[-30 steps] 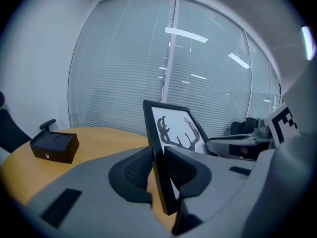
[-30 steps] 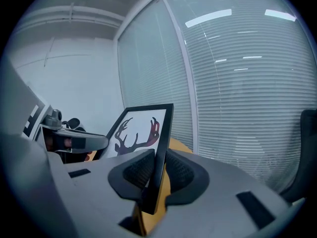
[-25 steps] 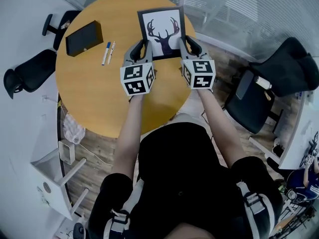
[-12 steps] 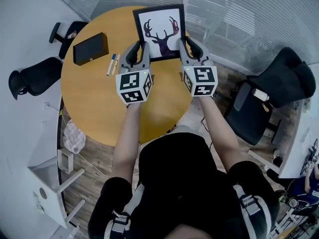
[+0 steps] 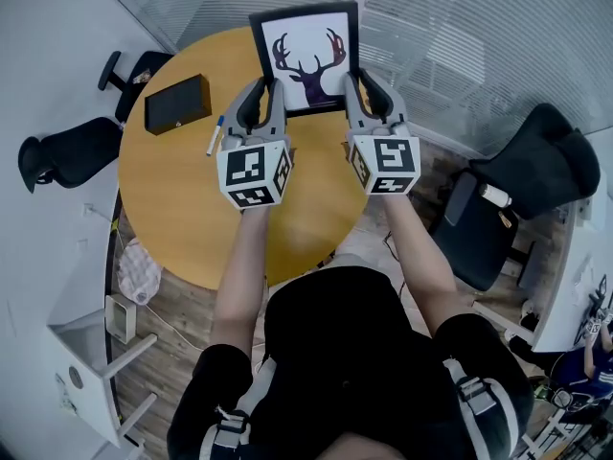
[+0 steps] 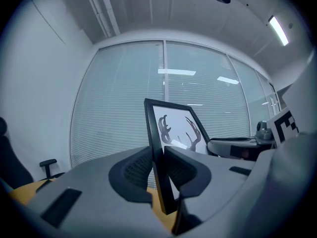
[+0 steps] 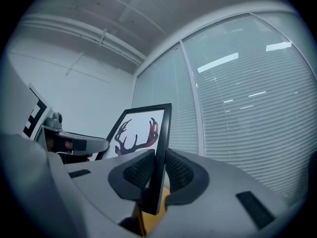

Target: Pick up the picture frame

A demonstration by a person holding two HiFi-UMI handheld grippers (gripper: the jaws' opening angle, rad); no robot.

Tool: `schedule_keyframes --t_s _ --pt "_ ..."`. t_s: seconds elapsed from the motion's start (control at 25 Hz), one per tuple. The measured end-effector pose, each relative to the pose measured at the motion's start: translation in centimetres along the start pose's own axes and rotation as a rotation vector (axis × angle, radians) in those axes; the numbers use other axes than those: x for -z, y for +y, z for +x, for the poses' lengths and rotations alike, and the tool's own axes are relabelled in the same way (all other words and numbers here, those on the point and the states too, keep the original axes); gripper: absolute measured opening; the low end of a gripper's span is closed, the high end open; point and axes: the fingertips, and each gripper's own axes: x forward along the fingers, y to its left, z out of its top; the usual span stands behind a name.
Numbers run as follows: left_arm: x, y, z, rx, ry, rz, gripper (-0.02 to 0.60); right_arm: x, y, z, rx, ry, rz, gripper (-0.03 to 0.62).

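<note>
Honey-coloured wood makes up the round tabletop (image 5: 182,218), the biggest thing in front of the person, with a wall of pale blinds (image 5: 460,36) running behind it. A black office chair (image 5: 536,166) stands off the tabletop's right side and another (image 5: 62,147) off its left. Above the far edge of the tabletop the picture frame (image 5: 305,57) is held up between both hands, a black border round a white sheet with a dark antlered deer head, its face turned up toward the person. The left hand-held gripper (image 5: 261,92) is clamped on the frame's left edge, low down near the corner, the ribbed pads pressing front and back of the border. The right hand-held gripper (image 5: 359,86) pinches the right edge the same way, at about the same height. From either gripper, wood shows under the frame's lower corner. A black box (image 5: 176,103) lies on the tabletop left of the frame, well apart from it. A marker (image 5: 215,136) lies between the box and the left hand-held gripper.
</note>
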Motion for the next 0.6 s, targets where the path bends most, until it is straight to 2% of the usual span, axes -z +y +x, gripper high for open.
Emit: schedule_keyframes --t_s 0.12,0.6 --pt "-0.29 -0.14 -0.21 0.001 -0.009 -0.007 0.087 -0.47 0.02 -0.30 -0.001 -0.022 -0.002 0.083" --pt "-0.05 0.13 -0.04 0.011 -0.003 -0.014 0.087 -0.04 0.16 -0.10 0.004 -0.007 -0.001 0.083"
